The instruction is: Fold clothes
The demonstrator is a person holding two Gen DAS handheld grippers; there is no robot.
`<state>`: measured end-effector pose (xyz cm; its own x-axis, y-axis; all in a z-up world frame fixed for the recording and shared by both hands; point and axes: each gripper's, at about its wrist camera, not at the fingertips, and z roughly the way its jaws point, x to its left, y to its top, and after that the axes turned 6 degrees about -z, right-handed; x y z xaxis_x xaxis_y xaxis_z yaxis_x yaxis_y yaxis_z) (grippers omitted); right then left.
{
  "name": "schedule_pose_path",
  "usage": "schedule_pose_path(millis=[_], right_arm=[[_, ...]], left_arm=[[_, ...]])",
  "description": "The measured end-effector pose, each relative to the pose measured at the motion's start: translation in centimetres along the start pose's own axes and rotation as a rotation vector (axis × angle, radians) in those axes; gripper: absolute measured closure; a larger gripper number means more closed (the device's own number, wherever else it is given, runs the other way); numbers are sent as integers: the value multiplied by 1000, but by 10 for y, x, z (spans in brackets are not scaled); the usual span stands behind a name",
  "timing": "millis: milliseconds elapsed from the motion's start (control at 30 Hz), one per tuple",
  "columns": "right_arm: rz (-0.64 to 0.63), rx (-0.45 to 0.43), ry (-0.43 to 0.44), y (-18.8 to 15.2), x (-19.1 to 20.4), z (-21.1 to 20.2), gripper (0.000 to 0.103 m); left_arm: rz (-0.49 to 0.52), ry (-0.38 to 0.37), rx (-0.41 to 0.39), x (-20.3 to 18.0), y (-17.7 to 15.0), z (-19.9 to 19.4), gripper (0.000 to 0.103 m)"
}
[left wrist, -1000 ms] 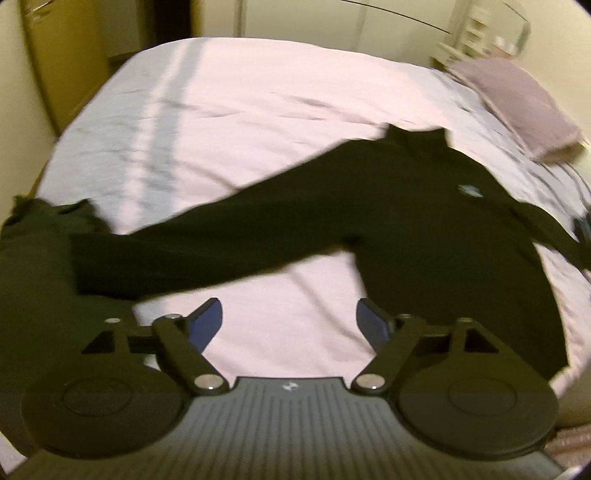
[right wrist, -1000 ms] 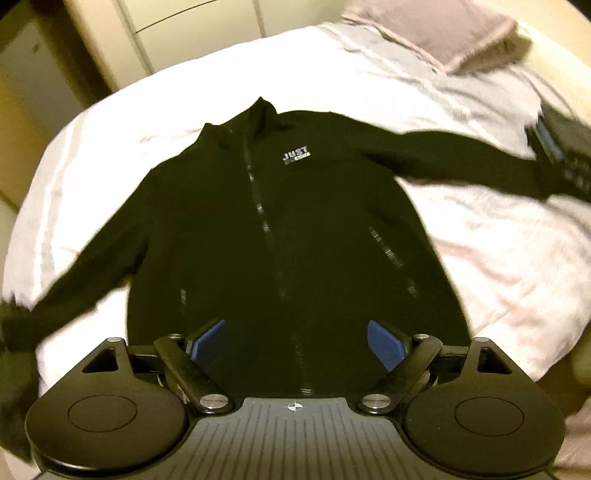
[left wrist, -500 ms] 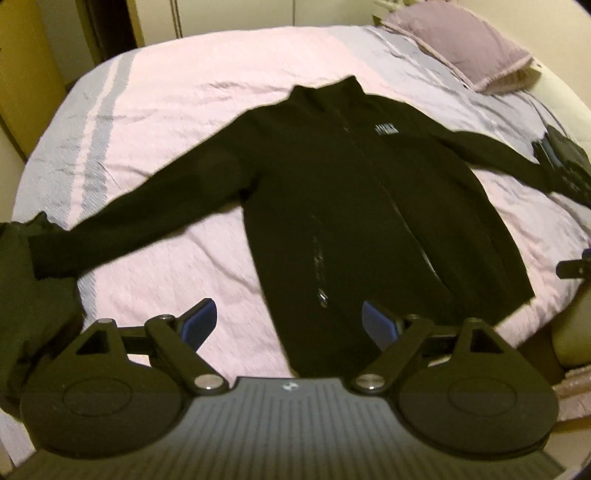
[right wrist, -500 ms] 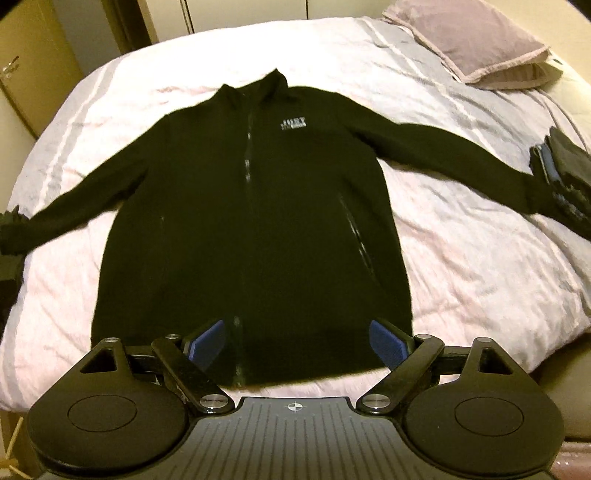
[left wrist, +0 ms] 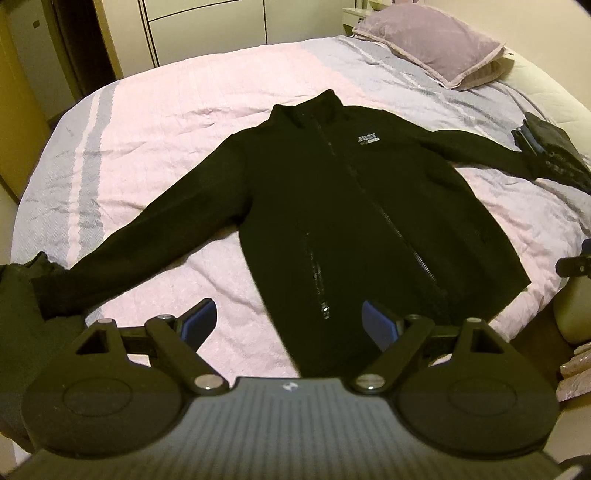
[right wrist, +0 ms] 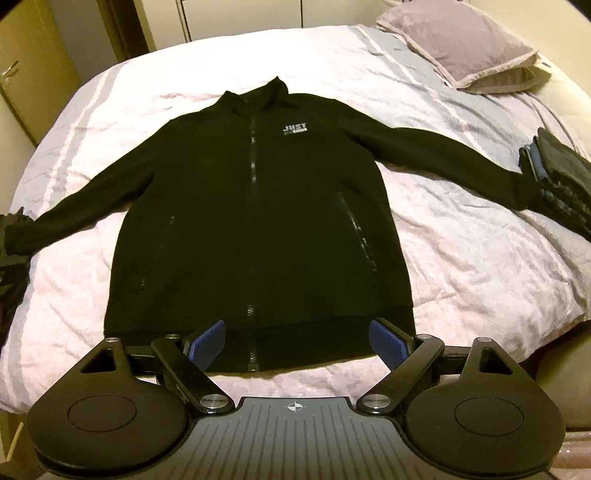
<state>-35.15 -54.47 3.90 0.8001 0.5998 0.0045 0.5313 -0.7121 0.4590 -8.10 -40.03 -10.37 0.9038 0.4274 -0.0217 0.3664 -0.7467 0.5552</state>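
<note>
A soft, limp black zip-front fleece jacket [right wrist: 255, 221] is lying spread flat, sleeves out, on the pale pink quilted bed [right wrist: 461, 258], likely best pinched at cuff or hem, while the left gripper [left wrist: 288, 325] and right gripper [right wrist: 295, 339] are hovering spread wide, holding nothing.

A wide bed covered by a pale pink quilted spread with grey-lilac stripes [right wrist: 461, 258] fills most of the room. A mauve rectangular pillow with a lighter border [right wrist: 461, 48] lies near its far right corner. Behind the bed stand cream panelled wardrobe doors [left wrist: 207, 26] (dark seams between them), and a yellowish wooden door [right wrist: 33, 77] at left. The light is warm and dim.
</note>
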Motion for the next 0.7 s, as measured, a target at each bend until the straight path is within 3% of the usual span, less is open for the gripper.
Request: schedule_pose_path(millis=[300, 700], right_arm=[[-26, 13, -3, -3, 24, -4, 15], [-43, 36, 9, -4, 38, 2, 15]], left_arm=[[-3, 2, 38, 23, -20, 0, 20], [22, -4, 38, 27, -22, -1, 20]])
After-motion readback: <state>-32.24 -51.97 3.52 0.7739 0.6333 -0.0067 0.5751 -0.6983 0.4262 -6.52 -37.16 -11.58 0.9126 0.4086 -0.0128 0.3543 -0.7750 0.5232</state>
